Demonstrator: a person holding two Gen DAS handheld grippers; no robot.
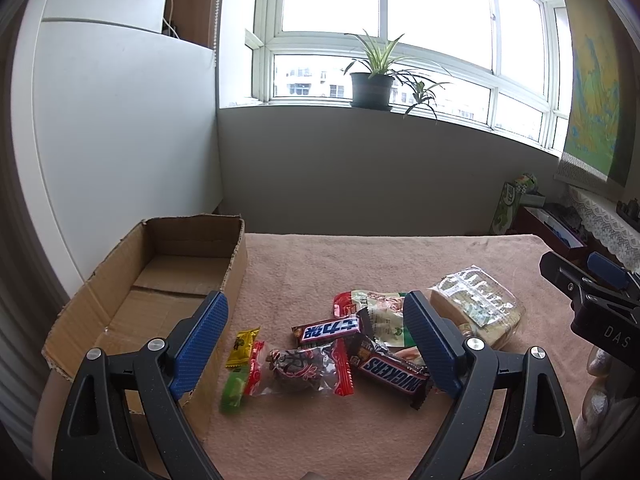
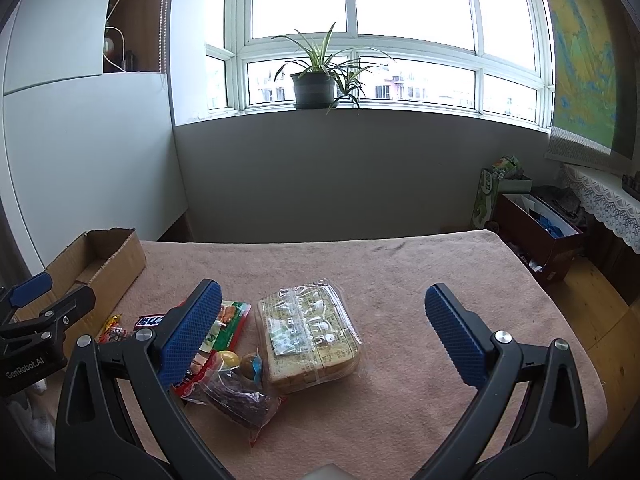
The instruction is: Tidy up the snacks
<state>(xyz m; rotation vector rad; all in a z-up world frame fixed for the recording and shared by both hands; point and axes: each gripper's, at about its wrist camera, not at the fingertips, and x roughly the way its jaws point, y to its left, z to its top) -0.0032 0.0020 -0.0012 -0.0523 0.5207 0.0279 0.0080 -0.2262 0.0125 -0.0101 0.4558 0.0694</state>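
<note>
A pile of snacks lies on the pink towel [image 1: 360,432]: a Snickers bar [image 1: 394,370], a second Snickers bar with a blue label [image 1: 330,329], a dark candy in a clear wrapper with red ends [image 1: 304,368], a yellow and green sweet [image 1: 238,368], a green and red packet [image 1: 372,304] and a clear bag of sliced bread [image 1: 478,306]. My left gripper [image 1: 316,308] hovers open over the pile, with nothing between its fingers. An empty cardboard box [image 1: 160,280] stands to its left. My right gripper [image 2: 322,296] is open above the bread bag [image 2: 310,334].
The towel [image 2: 400,272] covers the table to its far and right edges. A wall with a window sill and a potted plant [image 1: 372,84] rises behind. Right of the table, a dark box [image 2: 536,232] and a green carton [image 2: 490,190] sit on the floor.
</note>
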